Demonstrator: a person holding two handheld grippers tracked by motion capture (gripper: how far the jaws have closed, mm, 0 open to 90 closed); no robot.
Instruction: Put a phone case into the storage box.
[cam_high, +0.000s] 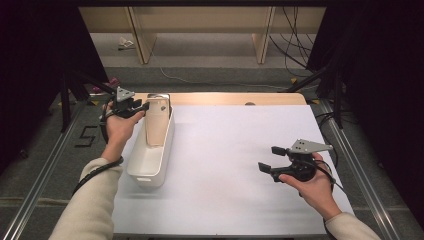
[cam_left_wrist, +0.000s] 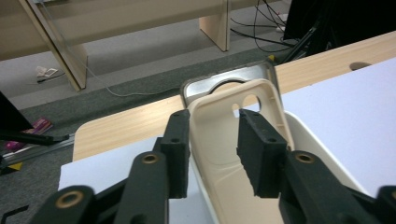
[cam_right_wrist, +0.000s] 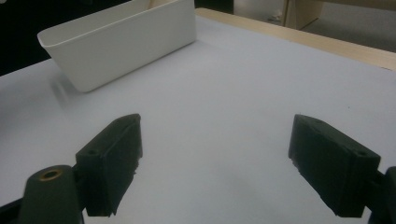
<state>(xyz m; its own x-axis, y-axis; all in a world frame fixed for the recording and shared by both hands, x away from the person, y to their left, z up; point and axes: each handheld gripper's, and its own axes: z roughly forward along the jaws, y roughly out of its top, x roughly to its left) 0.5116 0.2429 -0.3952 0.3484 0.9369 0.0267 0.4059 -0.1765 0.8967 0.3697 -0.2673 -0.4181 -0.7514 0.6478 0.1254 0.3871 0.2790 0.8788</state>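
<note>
Hand-held gripper (cam_left_wrist: 212, 149) straddles phone case (cam_left_wrist: 224, 154).

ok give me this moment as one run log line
left gripper: open, jaws straddle beige phone case leaning in white bin | right gripper: open, nothing between jaws, over white mat

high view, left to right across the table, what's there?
left gripper → white bin with the beige phone case leaning inside it → bare white mat → right gripper, jaws open, over the mat.
</note>
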